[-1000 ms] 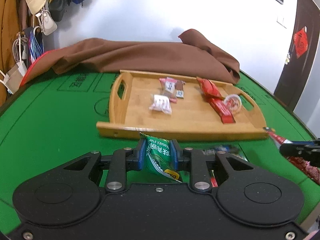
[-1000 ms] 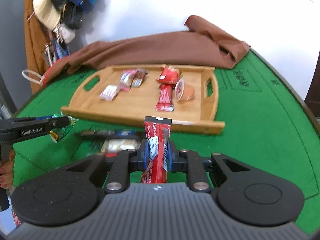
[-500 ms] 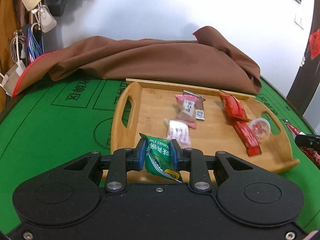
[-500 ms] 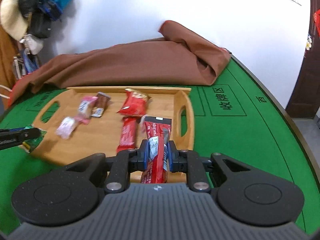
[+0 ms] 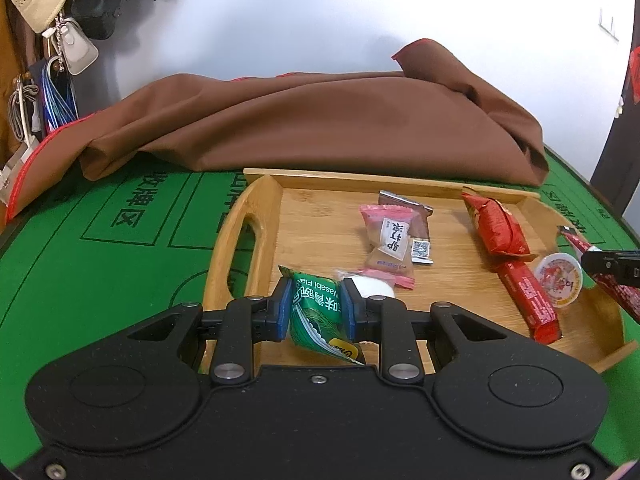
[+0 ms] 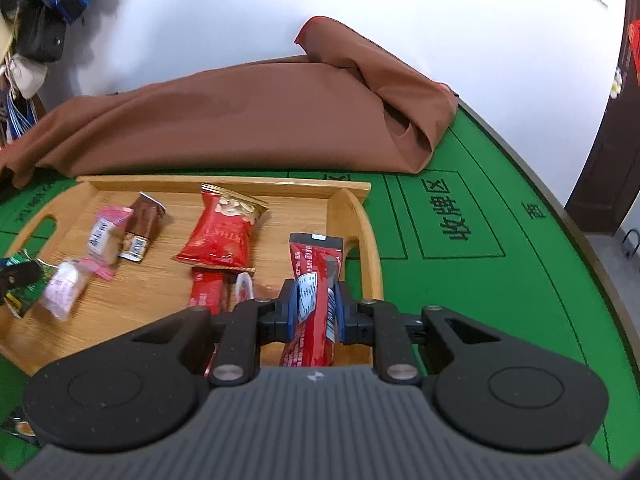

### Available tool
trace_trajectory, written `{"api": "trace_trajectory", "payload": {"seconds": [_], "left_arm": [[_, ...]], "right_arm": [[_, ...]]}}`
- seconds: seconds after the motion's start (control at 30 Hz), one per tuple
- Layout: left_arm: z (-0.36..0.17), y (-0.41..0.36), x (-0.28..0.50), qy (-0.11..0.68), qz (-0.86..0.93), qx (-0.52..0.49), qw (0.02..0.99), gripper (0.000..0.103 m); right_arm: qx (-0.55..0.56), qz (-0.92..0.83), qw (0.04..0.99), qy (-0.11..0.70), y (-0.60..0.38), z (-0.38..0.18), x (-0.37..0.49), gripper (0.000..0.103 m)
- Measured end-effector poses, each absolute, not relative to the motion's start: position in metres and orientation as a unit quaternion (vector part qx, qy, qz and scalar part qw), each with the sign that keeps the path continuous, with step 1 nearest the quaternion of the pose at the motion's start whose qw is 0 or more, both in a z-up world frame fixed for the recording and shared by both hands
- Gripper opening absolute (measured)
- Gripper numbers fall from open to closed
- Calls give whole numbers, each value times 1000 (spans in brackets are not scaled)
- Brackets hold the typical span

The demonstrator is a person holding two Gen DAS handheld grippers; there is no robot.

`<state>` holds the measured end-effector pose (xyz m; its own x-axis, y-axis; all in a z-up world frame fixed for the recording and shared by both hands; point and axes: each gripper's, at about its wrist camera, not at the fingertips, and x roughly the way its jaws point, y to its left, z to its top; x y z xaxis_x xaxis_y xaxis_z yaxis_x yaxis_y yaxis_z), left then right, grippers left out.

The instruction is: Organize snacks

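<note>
Now that both hands have carried their loads from the green desk (image 5: 100, 280) in over the bamboo tray (image 5: 256, 216), each snack hangs above the wood. Clamped in the left gripper (image 5: 316, 312) is a green wasabi packet (image 5: 316, 316); the right gripper (image 6: 316, 312) pinches a red stick packet (image 6: 314, 304). Release into the tray looks like the next step, joining the red nut bag (image 6: 224, 232) and candies.

Counter (image 5: 100, 280): green felt with darker green printed lines and characters. Tray (image 5: 320, 216): light bamboo grain. Cloth (image 5: 320, 120): plain brown, red edging. Left hand-held gripper (image 5: 315, 312): black, blue pads, green wasabi packet (image 5: 316, 312). Right hand-held gripper (image 6: 315, 312): black, blue pads, red stick packet (image 6: 312, 300).
</note>
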<state>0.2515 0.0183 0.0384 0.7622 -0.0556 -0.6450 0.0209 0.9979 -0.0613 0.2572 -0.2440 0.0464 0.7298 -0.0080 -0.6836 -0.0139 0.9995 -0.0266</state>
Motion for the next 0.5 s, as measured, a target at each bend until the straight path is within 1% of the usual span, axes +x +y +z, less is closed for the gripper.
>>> {"api": "trace_trajectory", "payload": {"seconds": [0.5], "left_arm": [[28,17,264,351,-23,-36,935,24]], "right_arm": [[13,31,919,393,-235,23,279,23]]}}
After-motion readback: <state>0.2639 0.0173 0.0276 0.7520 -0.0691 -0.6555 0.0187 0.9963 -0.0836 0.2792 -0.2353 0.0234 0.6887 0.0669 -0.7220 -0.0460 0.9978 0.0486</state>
